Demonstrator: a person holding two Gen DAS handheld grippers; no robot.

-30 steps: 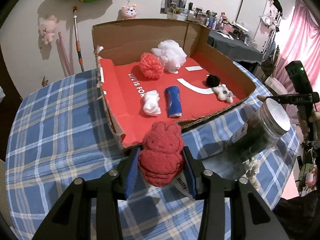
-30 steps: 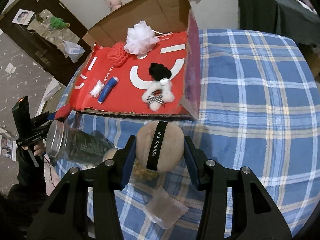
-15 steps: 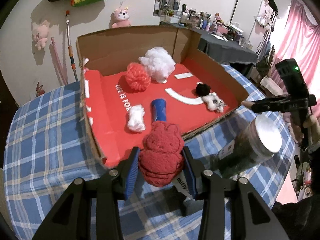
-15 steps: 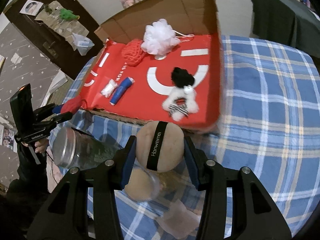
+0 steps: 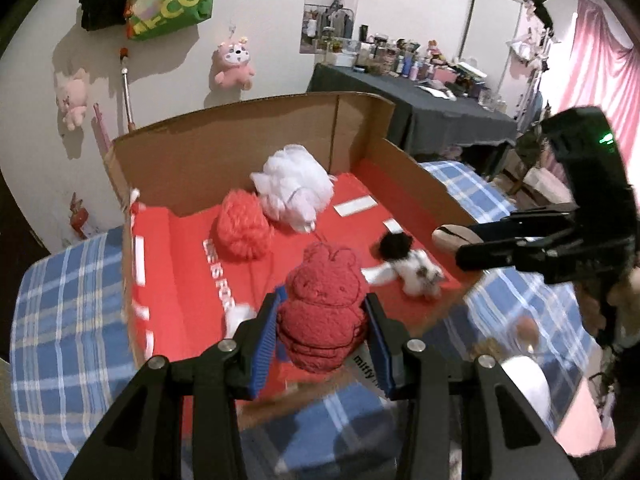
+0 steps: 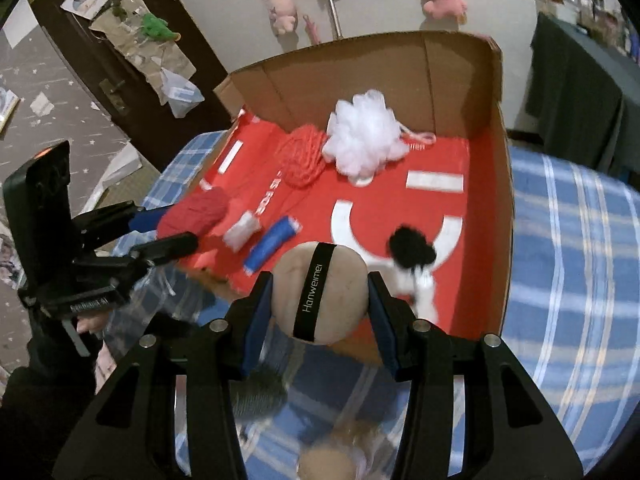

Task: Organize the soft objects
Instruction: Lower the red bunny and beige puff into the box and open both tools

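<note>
My left gripper is shut on a red bunny plush and holds it over the front edge of the open cardboard box with a red floor. My right gripper is shut on a beige round sponge with a black band, held over the box's front edge. In the box lie a white mesh pouf, a red-orange pouf, a white-and-black plush, a blue tube and a small white packet.
The box stands on a table with a blue plaid cloth. A clear jar with a white lid lies on the cloth by the box front. Another beige sponge lies below my right gripper. Plush toys hang on the wall.
Both grippers have moved forward and up toward the box, each still holding its object. The bunny and the sponge are now over the box's front edge.
</note>
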